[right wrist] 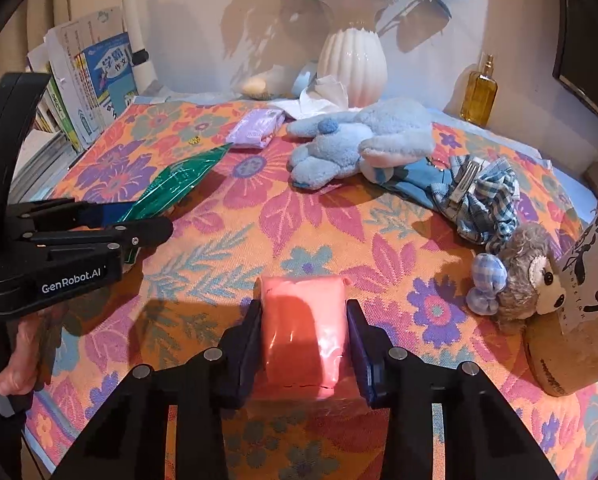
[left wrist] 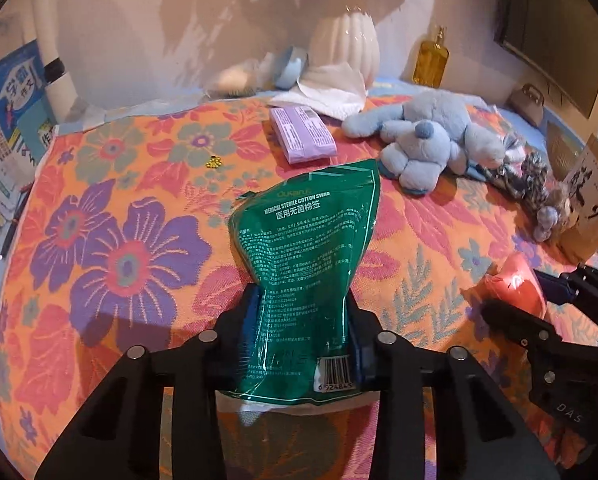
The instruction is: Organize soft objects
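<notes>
My left gripper (left wrist: 303, 320) pinches the green swab pouch (left wrist: 307, 256) at its lower half: light, crinkly, slick film, grip mid-body. My right gripper (right wrist: 303, 344) squeezes the pink soft pack (right wrist: 302, 332) between its pads: squashy, deforms easily.

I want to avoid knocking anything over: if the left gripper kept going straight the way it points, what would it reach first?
The left gripper, shut on the green cotton swab pouch, points down at the floral cloth. The pouch tip would probably meet bare cloth first, with the purple packet next beyond; depth is hard to judge.
</notes>
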`<state>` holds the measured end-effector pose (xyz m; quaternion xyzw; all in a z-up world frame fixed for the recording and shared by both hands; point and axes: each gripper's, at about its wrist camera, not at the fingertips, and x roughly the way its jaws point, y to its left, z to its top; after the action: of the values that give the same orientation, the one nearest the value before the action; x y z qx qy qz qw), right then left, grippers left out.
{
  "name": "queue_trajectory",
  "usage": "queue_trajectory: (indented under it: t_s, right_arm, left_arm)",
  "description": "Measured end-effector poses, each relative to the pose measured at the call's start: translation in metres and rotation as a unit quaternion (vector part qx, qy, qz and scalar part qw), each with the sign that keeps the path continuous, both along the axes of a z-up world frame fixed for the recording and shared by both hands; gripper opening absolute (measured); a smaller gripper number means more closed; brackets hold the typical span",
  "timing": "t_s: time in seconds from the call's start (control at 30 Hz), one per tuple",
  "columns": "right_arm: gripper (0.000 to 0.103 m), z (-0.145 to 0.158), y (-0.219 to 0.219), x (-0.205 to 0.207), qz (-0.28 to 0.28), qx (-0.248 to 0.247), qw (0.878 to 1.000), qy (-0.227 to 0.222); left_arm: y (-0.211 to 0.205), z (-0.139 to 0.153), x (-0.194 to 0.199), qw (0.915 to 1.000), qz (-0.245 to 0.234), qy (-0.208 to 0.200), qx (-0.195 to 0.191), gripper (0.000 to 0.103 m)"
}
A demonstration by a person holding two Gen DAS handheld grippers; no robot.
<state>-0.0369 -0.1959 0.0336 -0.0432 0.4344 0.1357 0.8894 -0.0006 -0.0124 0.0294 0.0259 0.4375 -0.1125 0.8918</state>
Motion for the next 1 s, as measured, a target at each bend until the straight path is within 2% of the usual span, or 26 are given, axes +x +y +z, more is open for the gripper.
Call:
queue_trajectory:
  t_s: [0.1,0.33,0.53,0.67,0.73,0.83,1.0]
  right_arm:
    - [0.039,0.003,-0.001,-0.002,0.0,0.003,1.0,-0.009]
    - [0.038,0.01,-0.009,-0.008,-0.015,0.018,0.999,-0.027]
    - [0.038,0.02,-0.018,-0.029,-0.044,-0.012,0.998,-0.041]
    - [0.038,0.025,-0.041,-0.038,-0.099,-0.036,0.994,-0.007]
    - [0.038,0.029,-0.058,-0.044,-0.121,-0.027,0.992,0.014]
    - [0.038,0.038,-0.084,-0.06,-0.142,0.005,0.99,0.026]
    - [0.038,0.05,-0.121,-0.083,-0.196,-0.017,0.98,0.028]
  left_arm:
    - [0.003,0.006,-0.003,0.9996,0.0,0.0,-0.028,0.032]
    - [-0.003,0.023,-0.015,0.9988,-0.008,-0.015,-0.046,0.032]
    - [-0.028,0.041,-0.038,0.9956,-0.06,-0.036,-0.061,0.032]
    - [-0.058,0.047,-0.054,0.9937,-0.09,-0.041,-0.052,0.032]
    - [-0.069,0.052,-0.063,0.9924,-0.102,-0.049,-0.047,0.032]
    - [-0.087,0.061,-0.076,0.9892,-0.124,-0.062,-0.047,0.032]
    - [-0.116,0.074,-0.092,0.9843,-0.152,-0.081,-0.04,0.032]
